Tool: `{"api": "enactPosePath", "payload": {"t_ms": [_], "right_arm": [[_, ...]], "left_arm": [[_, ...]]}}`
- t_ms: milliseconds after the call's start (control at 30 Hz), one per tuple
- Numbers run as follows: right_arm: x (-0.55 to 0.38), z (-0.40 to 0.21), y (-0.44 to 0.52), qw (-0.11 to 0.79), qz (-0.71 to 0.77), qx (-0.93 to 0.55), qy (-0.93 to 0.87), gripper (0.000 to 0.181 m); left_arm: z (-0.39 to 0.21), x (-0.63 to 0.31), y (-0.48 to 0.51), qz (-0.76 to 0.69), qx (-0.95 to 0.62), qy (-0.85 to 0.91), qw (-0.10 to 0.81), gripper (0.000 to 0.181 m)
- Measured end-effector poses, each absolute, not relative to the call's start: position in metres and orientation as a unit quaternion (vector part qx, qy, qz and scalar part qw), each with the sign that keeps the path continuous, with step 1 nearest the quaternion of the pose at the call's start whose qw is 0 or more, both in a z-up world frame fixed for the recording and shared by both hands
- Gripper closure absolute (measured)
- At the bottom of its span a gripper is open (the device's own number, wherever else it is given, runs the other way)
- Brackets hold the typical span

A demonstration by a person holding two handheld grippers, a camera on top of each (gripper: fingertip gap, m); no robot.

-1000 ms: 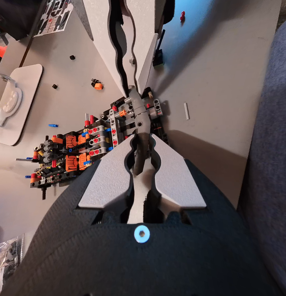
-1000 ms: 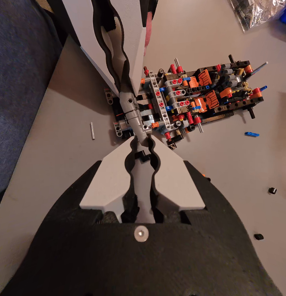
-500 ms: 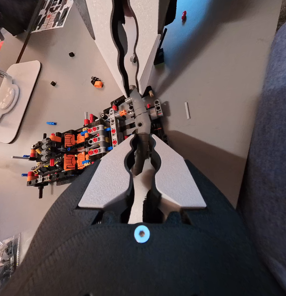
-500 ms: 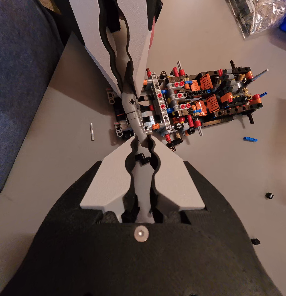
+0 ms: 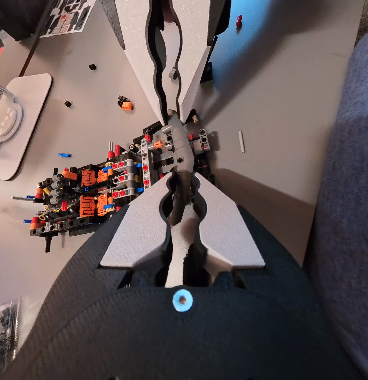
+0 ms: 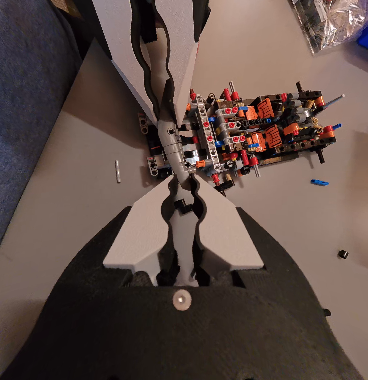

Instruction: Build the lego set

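The lego model (image 5: 86, 191), a long black, grey and orange chassis, lies on the grey table (image 5: 261, 102). It also shows in the right wrist view (image 6: 261, 127). A grey curved panel (image 5: 180, 148) sits across the model's near end. My left gripper (image 5: 182, 181) is shut on one end of the panel. My right gripper (image 5: 171, 117) comes from the opposite side and pinches the other end. In the right wrist view, my right gripper (image 6: 183, 178) grips the panel (image 6: 171, 144) from below, and my left gripper (image 6: 166, 121) grips it from above.
Loose parts lie around: a grey axle (image 5: 241, 141), a blue pin (image 5: 64, 155), an orange piece (image 5: 126, 104), a red pin (image 5: 238, 20) and small black pieces (image 5: 92, 66). A grey board (image 5: 24, 123), a sticker sheet (image 5: 67, 16), parts bags (image 6: 333, 20). Blue fabric (image 5: 354, 185) borders the table edge. My hands' fingertips stand some 5 centimeters from each other.
Both grippers stay shut on the two ends of the grey panel. The model and grippers have shifted only slightly in the views.
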State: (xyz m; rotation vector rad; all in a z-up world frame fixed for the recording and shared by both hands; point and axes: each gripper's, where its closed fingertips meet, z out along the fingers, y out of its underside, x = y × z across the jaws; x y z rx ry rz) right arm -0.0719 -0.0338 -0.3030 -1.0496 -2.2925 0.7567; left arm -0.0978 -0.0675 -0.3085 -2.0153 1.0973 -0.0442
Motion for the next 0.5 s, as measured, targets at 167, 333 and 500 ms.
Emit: {"api": "enactPosePath", "payload": {"t_ms": [167,333,500], "right_arm": [[-0.072,-0.3031,-0.0339,0.251,0.277,-0.385,-0.844,0.173],[-0.0724,-0.303,-0.0341,0.25,0.276,-0.384,-0.845,0.173],[-0.0722,-0.3029,-0.0326,0.252,0.276,-0.383,-0.845,0.169]], "left_arm": [[-0.3085,-0.0977,-0.0675,-0.019,-0.803,0.432,0.411,0.169],[-0.3085,-0.0979,-0.0675,-0.02,-0.803,0.434,0.409,0.169],[-0.3073,-0.0984,-0.0671,-0.021,-0.8,0.438,0.411,0.169]]}}
